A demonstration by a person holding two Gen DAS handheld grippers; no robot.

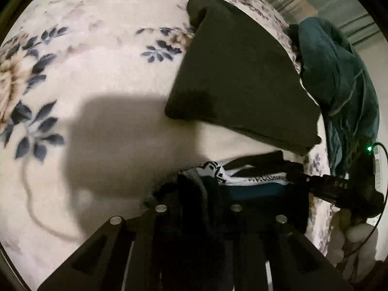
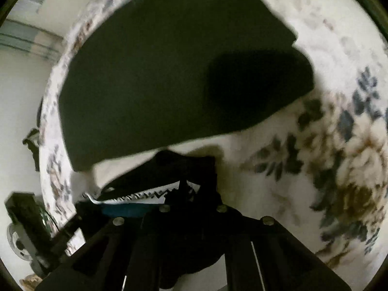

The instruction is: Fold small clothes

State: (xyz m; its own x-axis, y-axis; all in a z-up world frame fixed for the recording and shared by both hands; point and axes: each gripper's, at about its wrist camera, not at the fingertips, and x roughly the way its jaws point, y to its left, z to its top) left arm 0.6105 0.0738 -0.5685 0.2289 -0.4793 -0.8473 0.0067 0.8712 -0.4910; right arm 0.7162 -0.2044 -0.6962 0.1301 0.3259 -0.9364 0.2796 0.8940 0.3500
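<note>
Both grippers pinch one patterned sock: left gripper (image 1: 197,194) clamps its dark end, right gripper (image 2: 192,191) its other end. Sock (image 1: 232,178) hangs between them over a floral blanket (image 1: 97,72), near a folded dark cloth (image 1: 237,77).

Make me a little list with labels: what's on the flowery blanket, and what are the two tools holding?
surface: flowery blanket
folded item: dark green cloth, lying flat
heap: teal garment, crumpled at the blanket's edge
item being handled: small black and white patterned garment, with a blue layer below
left tool: closed on the small garment
right tool: closed on the same garment
view quality: right wrist view blurred
</note>
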